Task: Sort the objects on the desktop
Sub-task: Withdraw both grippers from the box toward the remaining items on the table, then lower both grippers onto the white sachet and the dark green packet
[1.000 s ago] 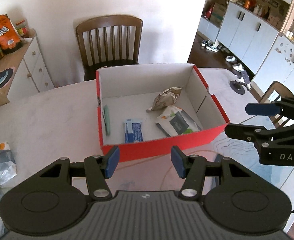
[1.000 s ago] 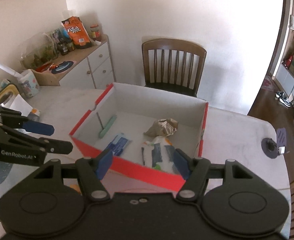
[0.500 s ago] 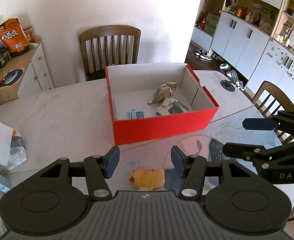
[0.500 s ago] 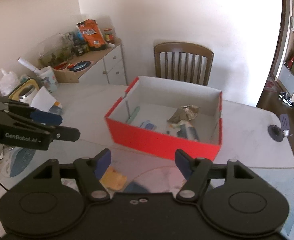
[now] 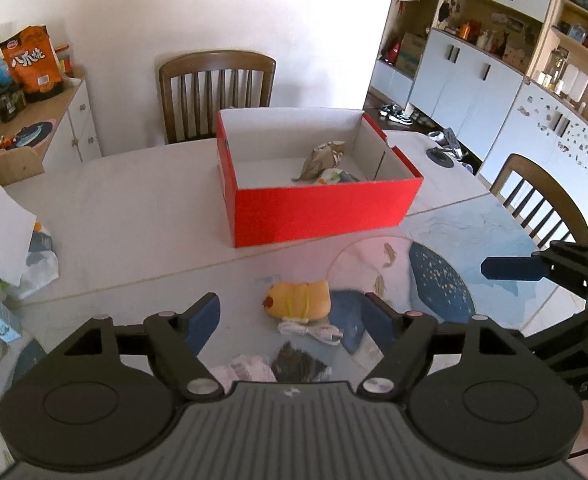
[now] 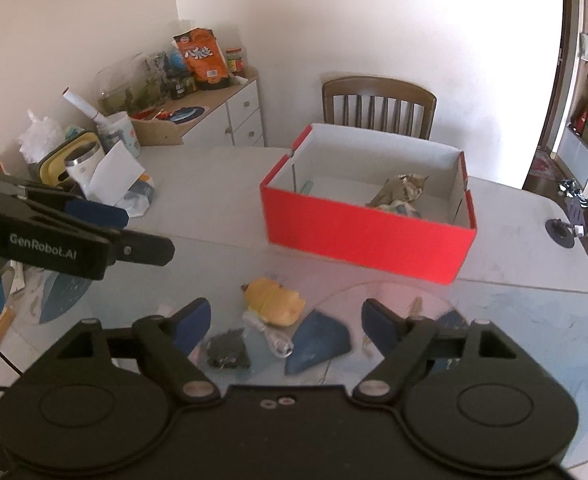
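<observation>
A red box (image 5: pixel 318 210) stands mid-table with a crumpled brown wrapper (image 5: pixel 324 154) and other packets inside; it also shows in the right wrist view (image 6: pixel 368 232). A yellow plush toy (image 5: pixel 298 299) lies on the table in front of it, with a clear plastic-wrapped item (image 5: pixel 312 330), a dark packet (image 5: pixel 300 366) and a pink item (image 5: pixel 243 372) nearer me. My left gripper (image 5: pixel 291 322) is open and empty above these. My right gripper (image 6: pixel 283 322) is open and empty over the yellow toy (image 6: pixel 273 300), the clear item (image 6: pixel 269 332) and the dark packet (image 6: pixel 227 350).
A wooden chair (image 5: pixel 215 92) stands behind the table and another (image 5: pixel 542 200) at the right. Bags and white paper (image 5: pixel 7 236) lie at the table's left edge. A sideboard (image 6: pixel 197 120) with snacks stands against the wall. A blue patterned mat (image 5: pixel 440 284) covers the near table.
Both grippers have pulled back from above the red box toward the near table edge. The yellow toy and small items have come into view between the fingers. Both stay open.
</observation>
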Motion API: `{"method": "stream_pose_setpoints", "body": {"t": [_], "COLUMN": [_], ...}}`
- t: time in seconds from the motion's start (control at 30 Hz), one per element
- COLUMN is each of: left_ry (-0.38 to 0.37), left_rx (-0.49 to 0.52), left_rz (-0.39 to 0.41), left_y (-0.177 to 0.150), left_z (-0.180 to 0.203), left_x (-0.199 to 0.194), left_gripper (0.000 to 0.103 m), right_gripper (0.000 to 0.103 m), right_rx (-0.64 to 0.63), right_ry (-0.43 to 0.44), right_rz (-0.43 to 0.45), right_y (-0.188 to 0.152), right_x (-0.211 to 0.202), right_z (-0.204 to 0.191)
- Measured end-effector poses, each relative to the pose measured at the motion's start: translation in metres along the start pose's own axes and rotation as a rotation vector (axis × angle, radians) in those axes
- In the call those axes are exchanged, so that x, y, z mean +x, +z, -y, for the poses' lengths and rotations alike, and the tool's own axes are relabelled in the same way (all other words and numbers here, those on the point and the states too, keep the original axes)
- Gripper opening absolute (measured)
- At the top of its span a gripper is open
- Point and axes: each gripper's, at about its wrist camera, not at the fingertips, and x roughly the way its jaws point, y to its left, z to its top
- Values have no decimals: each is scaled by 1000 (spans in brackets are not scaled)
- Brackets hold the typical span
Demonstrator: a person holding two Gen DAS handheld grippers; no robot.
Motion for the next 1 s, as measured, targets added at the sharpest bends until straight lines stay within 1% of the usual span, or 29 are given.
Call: {"method": "stream_pose_setpoints", "body": {"t": [0.03, 0.1, 0.13, 0.17, 0.23, 0.3, 0.33, 0.43, 0.67, 1.0], "left_ry": [-5, -22, -33, -44, -47, -53, -56, -62, -44, -19], "left_rx": [2, -8, -14, -17, -16, -17, -21, -29, -22, -61], "left_rz": [-2, -12, -17, -21, -21, -18, -17, -23, -23, -14], "left_y": [-4, -12, -17, -21, -31, -39, -42, -53, -76, -107], "left_z": [0, -3, -5, -6, -8, -12, -13, -18, -31, -50], "left_x": [-1, -3, -3, -3, -5, -7, -8, -9, -12, -10], "left_gripper": [83, 84, 85, 85, 88, 96, 102, 103, 103, 103], "right_gripper": [85, 88, 94, 97, 98, 99, 100, 101, 101, 101], "right_rx": [-1, 2, 6, 12, 24, 32, 35, 30, -5, -16], "right_ry": [3, 8, 15, 30, 52, 62, 66, 67, 51, 31], "right_rz": [0, 1, 0, 2, 5, 7, 7, 3, -3, 5], "right_y": [-4, -11, -16, -19, -27, -34, -37, -46, -67, -82], "right_x": [0, -2, -2, -3, -5, -5, -6, -5, 2, 11], "right_z": [-3, -10, -13, -15, -20, -26, -28, -37, -56, -71]}}
